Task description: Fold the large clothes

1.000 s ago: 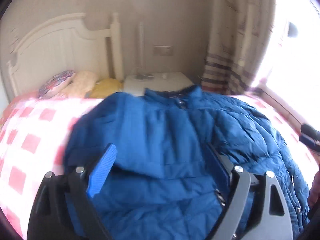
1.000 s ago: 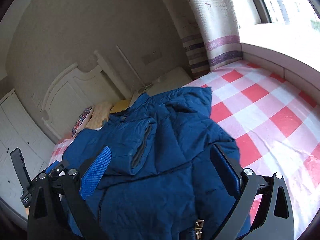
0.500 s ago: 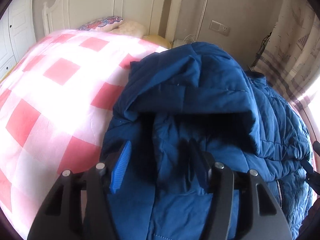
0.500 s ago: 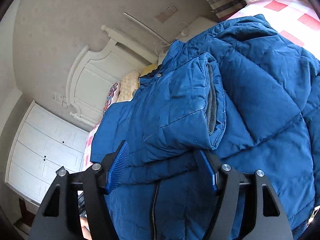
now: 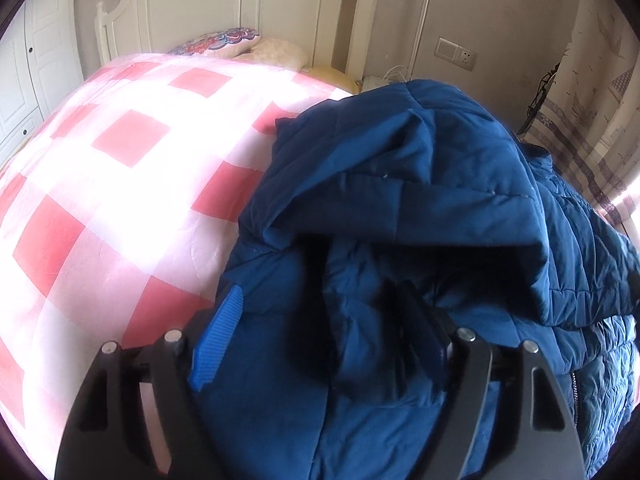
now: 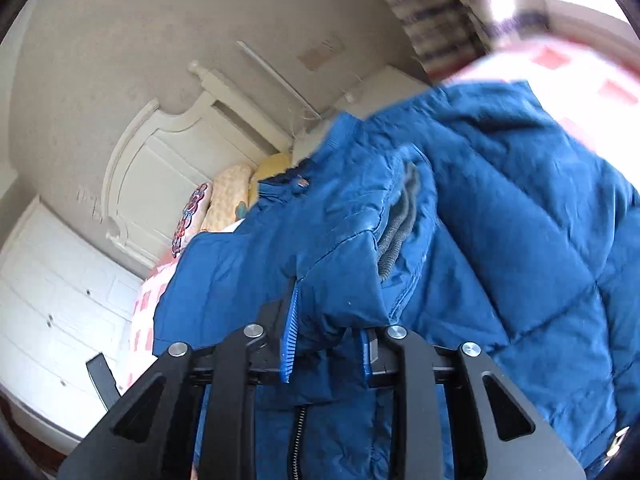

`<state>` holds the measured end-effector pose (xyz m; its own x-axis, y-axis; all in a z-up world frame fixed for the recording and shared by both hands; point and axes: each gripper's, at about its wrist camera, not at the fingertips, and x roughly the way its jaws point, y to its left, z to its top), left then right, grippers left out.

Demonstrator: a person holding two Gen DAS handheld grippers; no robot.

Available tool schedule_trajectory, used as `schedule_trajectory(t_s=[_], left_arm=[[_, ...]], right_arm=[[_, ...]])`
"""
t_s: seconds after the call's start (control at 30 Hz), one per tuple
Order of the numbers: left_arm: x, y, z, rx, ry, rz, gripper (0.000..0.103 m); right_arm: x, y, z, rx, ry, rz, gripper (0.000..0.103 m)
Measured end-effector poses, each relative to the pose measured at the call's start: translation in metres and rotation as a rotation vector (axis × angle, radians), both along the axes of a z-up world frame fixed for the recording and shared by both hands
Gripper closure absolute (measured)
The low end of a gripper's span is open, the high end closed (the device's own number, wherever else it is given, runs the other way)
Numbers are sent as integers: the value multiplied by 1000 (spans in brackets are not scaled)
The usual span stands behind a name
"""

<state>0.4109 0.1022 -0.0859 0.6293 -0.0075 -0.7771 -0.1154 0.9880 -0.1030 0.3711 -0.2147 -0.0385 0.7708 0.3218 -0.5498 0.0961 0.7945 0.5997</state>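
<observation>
Pinching jacket (image 6: 500, 240) fabric — right tool (image 6: 328, 340); left tool (image 5: 320, 344) straddles it.

Left wrist: blue jacket (image 5: 404, 200) on checked bedspread (image 5: 120, 184).
Left gripper (image 5: 320, 336) jaws apart, straddling a jacket fold; headboard (image 5: 256, 12) behind.

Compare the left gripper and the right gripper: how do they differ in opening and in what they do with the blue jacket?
The left gripper stands wide open, while the right gripper is nearly closed. The left one only straddles the blue padded jacket; the right one pinches a fold of it near the grey-lined cuff. Both have blue ribbed pads and work over the red-checked bed.
</observation>
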Motion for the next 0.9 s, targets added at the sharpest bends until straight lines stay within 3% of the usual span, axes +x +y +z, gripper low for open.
schedule_trajectory(t_s=[0.1,0.2,0.33,0.5,0.57,0.6,0.63,0.7,0.8,0.9], left_arm=[[0,1,0,-6,1,0,23],[0,2,-1,-20,1,-1,23],[0,4,-2,-34,2,-3,23],[2,5,-2,-31,4,-4,23],[1,5,-2,-34,3,-5,23],[2,5,-2,-34,4,-5,23],[2,5,-2,-33,4,-6,23],[2,5,-2,-31,4,-6,23],[2,5,-1,-30,4,-6,22],[1,4,-1,-31,4,-6,22]], right_arm=[[-12,13,43,-144,-125,44,80],[-25,-4,62,-230,-173,-11,80],[-18,-50,31,-180,-64,-41,80],[-3,-56,-31,-189,118,3,79],[-10,-60,-33,-158,160,-38,65],[-16,-61,-28,-160,168,-78,51],[-26,-61,-18,-193,156,-156,42],[-43,-51,11,-299,24,-234,41],[-32,-17,39,-485,-76,-141,41],[5,9,33,-614,-30,-4,41]])
